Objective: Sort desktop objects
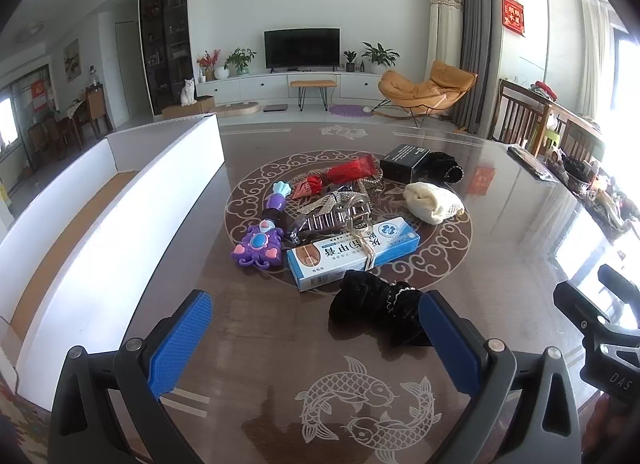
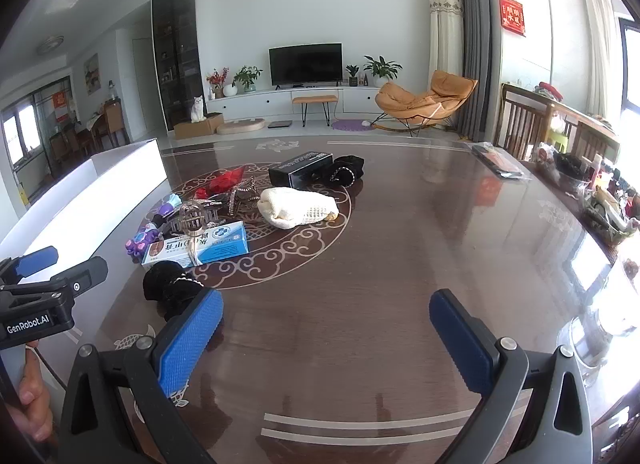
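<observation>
Beyond the dark patterned table (image 1: 280, 344), a black television (image 1: 302, 47) stands on a long white cabinet (image 1: 256, 86), flanked by potted plants (image 1: 379, 52). A white cat (image 1: 188, 91) sits on a cardboard box (image 2: 198, 126). An orange rocking chair (image 1: 428, 90) stands near grey curtains (image 1: 476, 36).

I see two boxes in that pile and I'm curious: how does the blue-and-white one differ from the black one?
The blue-and-white box is long and slim, pale, with large printed characters; the black box is shorter, chunkier and dark with small white print. The blue-and-white box lies at the near side of the pile with a chain draped over it; the black box sits at the far side against a black velvet item. Both lie flat on the table.
</observation>
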Demonstrator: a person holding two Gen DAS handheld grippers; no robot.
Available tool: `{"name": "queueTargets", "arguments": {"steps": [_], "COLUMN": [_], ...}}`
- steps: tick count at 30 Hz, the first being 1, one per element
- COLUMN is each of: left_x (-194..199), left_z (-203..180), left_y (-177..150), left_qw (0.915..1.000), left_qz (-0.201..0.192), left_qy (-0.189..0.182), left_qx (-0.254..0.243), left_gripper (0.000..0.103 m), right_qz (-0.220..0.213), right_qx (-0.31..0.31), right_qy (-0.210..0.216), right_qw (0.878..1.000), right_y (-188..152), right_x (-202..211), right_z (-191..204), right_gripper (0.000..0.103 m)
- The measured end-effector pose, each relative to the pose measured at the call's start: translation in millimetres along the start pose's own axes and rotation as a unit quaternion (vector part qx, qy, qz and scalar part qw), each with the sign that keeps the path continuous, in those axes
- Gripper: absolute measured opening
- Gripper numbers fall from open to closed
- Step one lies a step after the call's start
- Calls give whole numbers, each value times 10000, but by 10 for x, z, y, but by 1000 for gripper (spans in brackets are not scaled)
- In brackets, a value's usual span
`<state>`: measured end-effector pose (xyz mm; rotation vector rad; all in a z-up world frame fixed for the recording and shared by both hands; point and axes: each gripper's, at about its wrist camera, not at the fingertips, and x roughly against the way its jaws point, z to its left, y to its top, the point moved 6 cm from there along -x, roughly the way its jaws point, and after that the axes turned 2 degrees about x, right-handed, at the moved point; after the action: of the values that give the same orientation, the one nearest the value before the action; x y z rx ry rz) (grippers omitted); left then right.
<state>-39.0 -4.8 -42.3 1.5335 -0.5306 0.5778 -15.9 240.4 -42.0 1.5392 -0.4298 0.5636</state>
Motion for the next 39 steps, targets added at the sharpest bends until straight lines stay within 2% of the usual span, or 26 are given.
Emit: {"name": "queueTargets", "arguments": {"steps": [15, 24, 39], "left_x": [-21, -47, -339], "left_z": [31, 348, 584], "left_y": [-14, -139, -503], "left_qw": [10000, 9998, 9975], "left_qz": [15, 117, 678], "left_qy": [39, 185, 143], "left_qx": [-44, -12, -132], "left_gripper": [103, 103, 103], "right_qz": [53, 32, 498], "right_qx": [41, 59, 350], "right_qy": [87, 129, 537], "right_qw": [9999, 9999, 9967], "right_y": [-42, -41, -244], "right_x": [-14, -4, -236], "right_z": [57, 98, 465], "right_gripper": [103, 103, 103]}}
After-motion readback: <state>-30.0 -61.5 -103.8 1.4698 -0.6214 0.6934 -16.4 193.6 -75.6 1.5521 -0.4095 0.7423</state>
